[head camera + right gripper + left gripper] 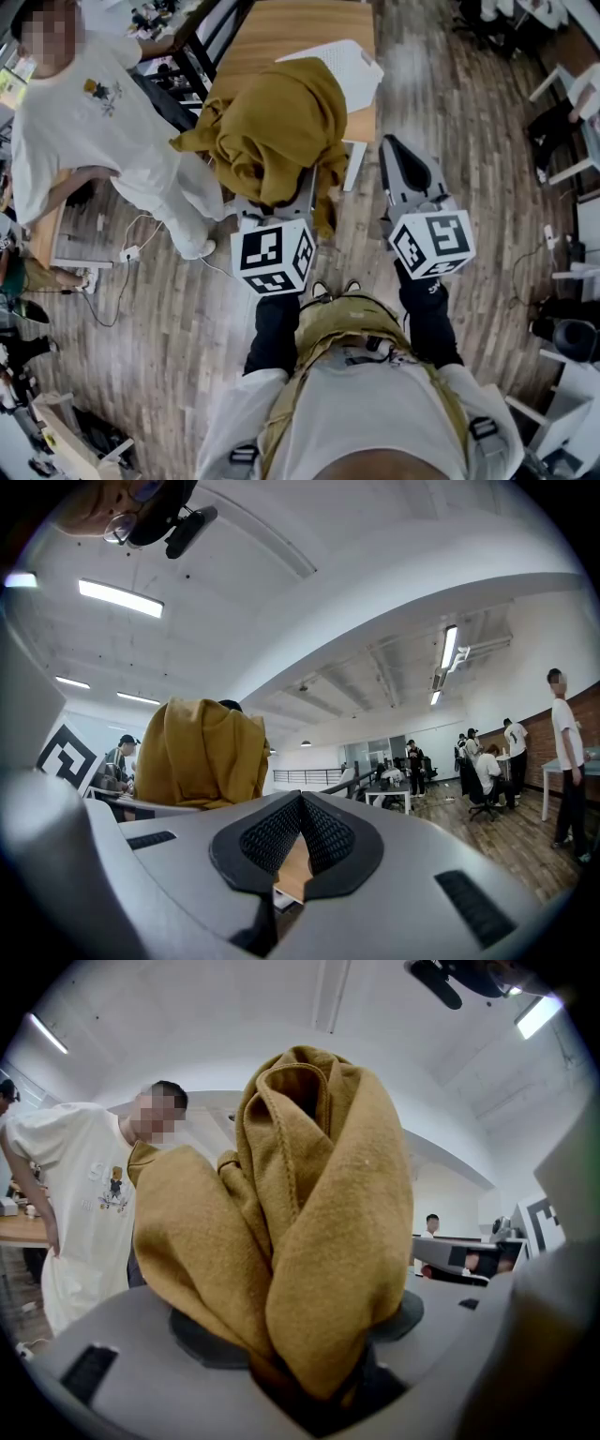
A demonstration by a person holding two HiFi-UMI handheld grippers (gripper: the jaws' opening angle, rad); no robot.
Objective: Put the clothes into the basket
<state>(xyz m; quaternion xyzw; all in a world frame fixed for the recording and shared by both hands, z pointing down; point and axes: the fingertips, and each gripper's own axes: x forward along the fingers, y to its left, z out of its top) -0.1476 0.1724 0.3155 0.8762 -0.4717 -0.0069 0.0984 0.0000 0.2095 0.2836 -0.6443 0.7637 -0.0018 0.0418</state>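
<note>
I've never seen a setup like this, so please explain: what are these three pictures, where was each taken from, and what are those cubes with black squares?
There's no robot: a person holds a hand-held gripper in each hand, and the marker cubes are parts of those tools. The top-down picture comes from a camera on the person's head. The other two come from cameras riding on each tool, looking along its jaws. The left hand-held gripper is clamped on a mustard-yellow garment near a wooden table. The right hand-held gripper is empty, jaws together. On the table lies a white perforated thing, partly hidden; I can't tell whether it's the basket. A bystander in white stands at the left.
</note>
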